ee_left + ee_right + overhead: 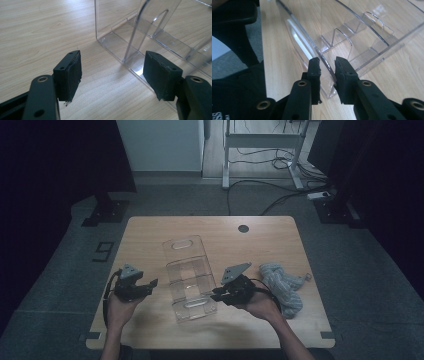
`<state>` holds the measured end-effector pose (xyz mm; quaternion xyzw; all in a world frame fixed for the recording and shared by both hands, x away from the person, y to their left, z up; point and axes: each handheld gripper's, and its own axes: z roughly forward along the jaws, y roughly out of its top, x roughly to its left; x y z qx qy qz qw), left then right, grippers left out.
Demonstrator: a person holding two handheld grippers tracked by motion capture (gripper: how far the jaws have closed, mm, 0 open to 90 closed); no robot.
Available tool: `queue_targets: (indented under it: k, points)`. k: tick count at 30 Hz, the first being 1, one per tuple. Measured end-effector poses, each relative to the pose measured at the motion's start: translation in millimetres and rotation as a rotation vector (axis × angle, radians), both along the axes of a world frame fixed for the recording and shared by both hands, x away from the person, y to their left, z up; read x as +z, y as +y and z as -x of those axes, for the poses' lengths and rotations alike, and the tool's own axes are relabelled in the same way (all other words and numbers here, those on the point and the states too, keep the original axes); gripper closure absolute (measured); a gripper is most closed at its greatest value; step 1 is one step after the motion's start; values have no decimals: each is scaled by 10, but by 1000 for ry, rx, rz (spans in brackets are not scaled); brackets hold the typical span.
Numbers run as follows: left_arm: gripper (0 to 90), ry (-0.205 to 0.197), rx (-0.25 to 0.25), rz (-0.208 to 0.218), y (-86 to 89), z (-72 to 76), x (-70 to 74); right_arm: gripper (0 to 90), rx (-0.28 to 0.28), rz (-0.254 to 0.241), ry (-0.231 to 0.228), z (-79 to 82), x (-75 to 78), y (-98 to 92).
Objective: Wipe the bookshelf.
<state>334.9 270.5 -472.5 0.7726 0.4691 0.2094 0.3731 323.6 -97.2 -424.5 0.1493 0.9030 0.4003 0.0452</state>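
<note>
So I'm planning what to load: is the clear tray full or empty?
Empty: through the clear tray, only bare wood shows in its compartments; the grey cloth lies outside it.

Left gripper point(150, 284) – held in the left hand point(119, 307), jaws spread wide, nothing between the pads. Right gripper point(216, 294) – held in the right hand point(260, 304), jaws drawn narrow, pointing toward the left one.

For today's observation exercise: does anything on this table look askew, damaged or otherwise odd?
Yes. The clear plastic organizer lies flat on its back on the table, dividers pointing up, not standing. The pad on the left gripper looks frayed at its lower edge. The grey cloth lies crumpled near the right edge.
</note>
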Motion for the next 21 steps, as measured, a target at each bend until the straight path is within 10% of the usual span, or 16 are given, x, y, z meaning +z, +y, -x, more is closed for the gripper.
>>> queue_targets:
  k: [14,21]
  points:
    - [307,0,-24,18,5,63,-13,872,-26,14,-22,16,2,105]
    - [292,-12,-89,54,-60,151,8,786,-42,-2,29,-17,13,91]
